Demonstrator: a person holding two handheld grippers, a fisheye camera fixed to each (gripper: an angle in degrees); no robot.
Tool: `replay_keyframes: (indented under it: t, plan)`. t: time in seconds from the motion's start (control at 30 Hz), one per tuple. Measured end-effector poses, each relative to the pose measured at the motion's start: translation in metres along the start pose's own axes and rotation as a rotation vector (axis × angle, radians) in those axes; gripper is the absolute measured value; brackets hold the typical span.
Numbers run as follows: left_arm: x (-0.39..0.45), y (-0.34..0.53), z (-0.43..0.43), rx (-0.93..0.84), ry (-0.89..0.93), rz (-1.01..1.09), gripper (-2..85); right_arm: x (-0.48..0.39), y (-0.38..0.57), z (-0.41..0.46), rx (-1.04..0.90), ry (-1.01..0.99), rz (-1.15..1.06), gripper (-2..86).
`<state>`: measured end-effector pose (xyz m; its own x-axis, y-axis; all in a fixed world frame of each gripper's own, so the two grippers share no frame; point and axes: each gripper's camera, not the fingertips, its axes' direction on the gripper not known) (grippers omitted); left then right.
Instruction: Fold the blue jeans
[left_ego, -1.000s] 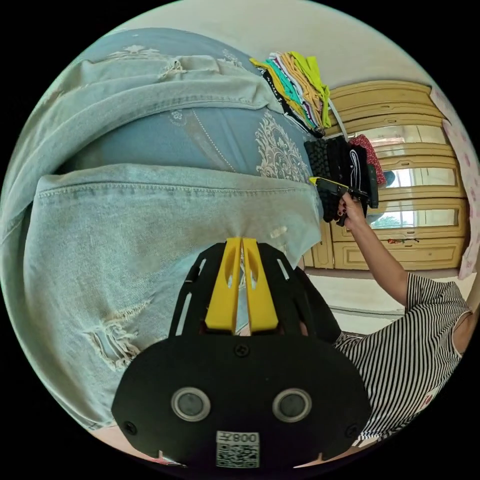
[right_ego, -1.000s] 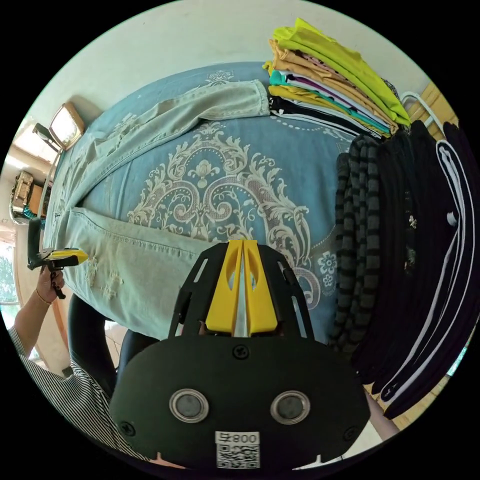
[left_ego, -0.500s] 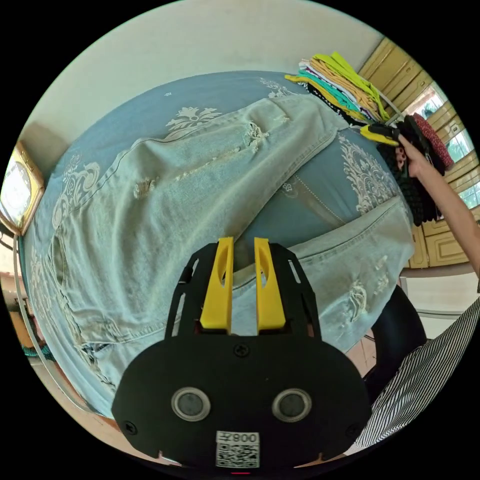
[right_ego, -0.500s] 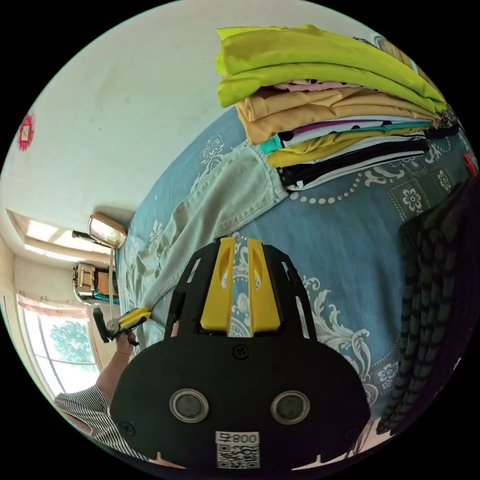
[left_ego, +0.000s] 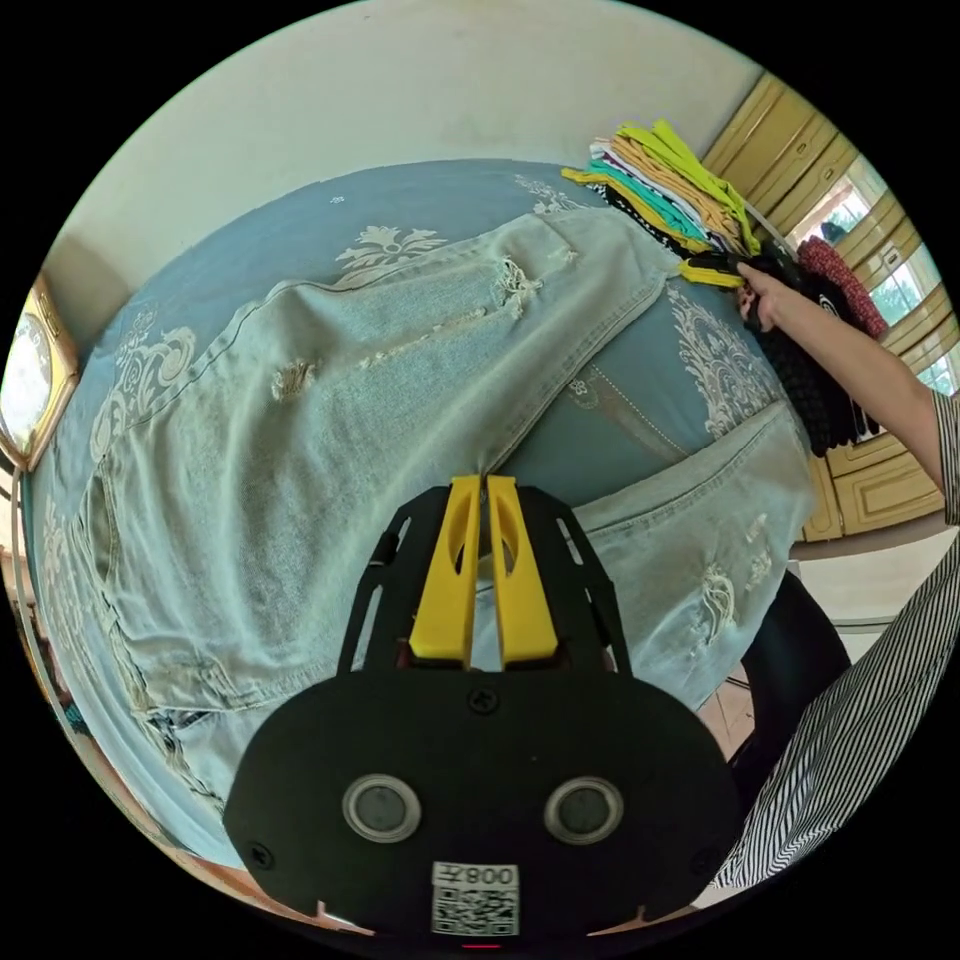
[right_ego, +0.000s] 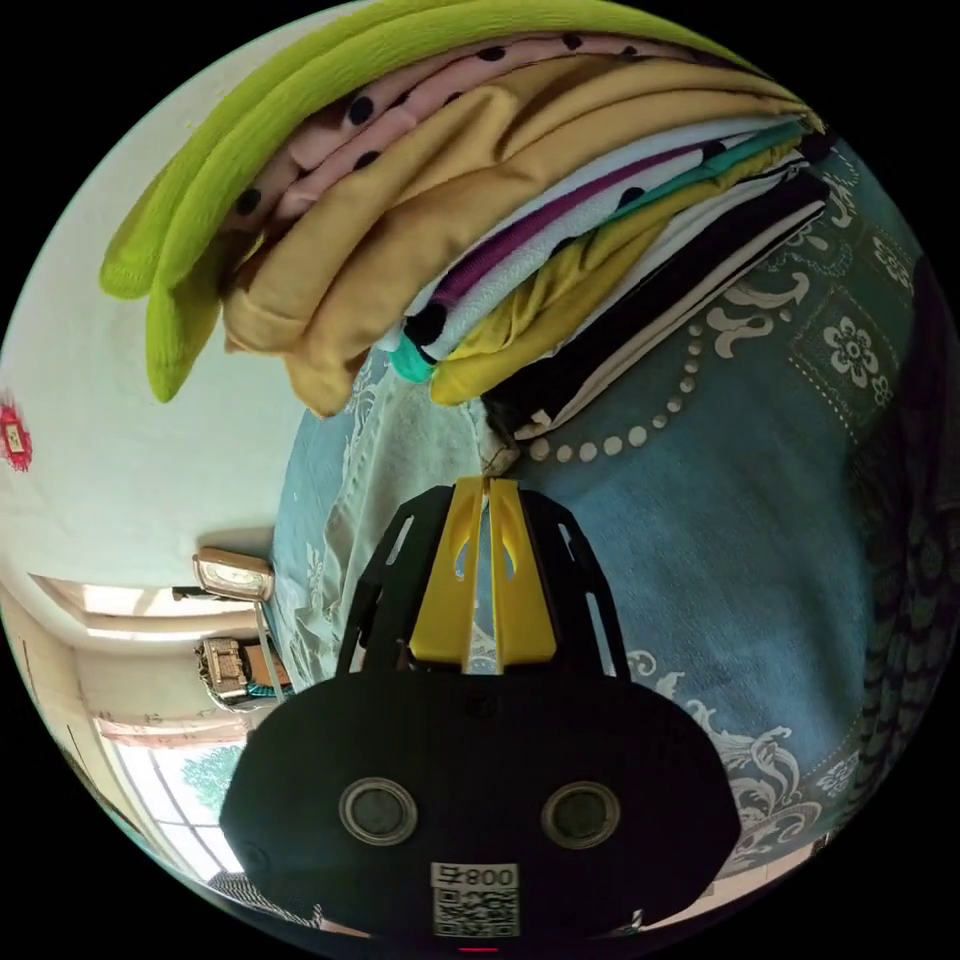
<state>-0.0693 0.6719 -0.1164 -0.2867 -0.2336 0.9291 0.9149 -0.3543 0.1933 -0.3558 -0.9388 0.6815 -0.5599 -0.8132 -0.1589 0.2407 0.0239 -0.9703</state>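
Two yellow-jawed grippers work a pair of pale blue jeans (left_ego: 330, 400) spread flat on a blue patterned bedspread (left_ego: 300, 215). In the left gripper view, the left gripper (left_ego: 485, 490) has its jaws drawn together at the crotch, where the two legs part, apparently pinching the inner seam there. At two o'clock in that view, the right gripper (left_ego: 712, 272) reaches to the hem of the far leg, beside a stack of folded clothes (left_ego: 665, 185).

In the right gripper view, the right gripper (right_ego: 487, 492) also has its jaws nearly touching, its tips at the hem corner, which lies against the base of the stack of folded clothes (right_ego: 480, 220); whether cloth is actually caught between them cannot be told.

The step in hand looks like the first fold, leg onto leg. The next move would call for lifting the far leg by hem and crotch and carrying it over the near leg so the seams and hems line up, without dragging the stack.

The jeans' long axis runs from the waistband, at eight o'clock in the left gripper view, toward the hems at two and three o'clock, the legs splayed in a V. A pile of dark garments (left_ego: 820, 390) lies just past the hems.
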Motion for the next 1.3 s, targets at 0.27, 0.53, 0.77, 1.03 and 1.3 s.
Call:
replay_keyframes:
  t: [0.27, 0.53, 0.77, 1.03, 1.3]
  plan:
    - [-0.06, 0.077, -0.042, 0.078, 0.149, 0.039, 1.1, -0.066, 0.002, -0.1, 0.038, -0.003, -0.255, 0.5]
    - [-0.137, 0.149, -0.045, 0.104, 0.257, -0.079, 1.5, -0.064, 0.002, -0.097, -0.04, -0.002, -0.064, 0.7]
    - [-0.263, 0.273, -0.097, 0.198, 0.117, -0.344, 2.3, -0.17, 0.009, -0.142, 0.037, -0.008, -0.193, 2.2]
    - [-0.44, 0.375, -0.131, 0.217, 0.012, -0.669, 5.6, -0.495, 0.063, -0.037, -0.302, -0.054, -0.934, 6.0]
    - [-0.562, 0.424, -0.142, 0.227, 0.038, -0.761, 7.6, -0.749, 0.129, 0.044, -0.391, 0.083, -1.349, 8.1]
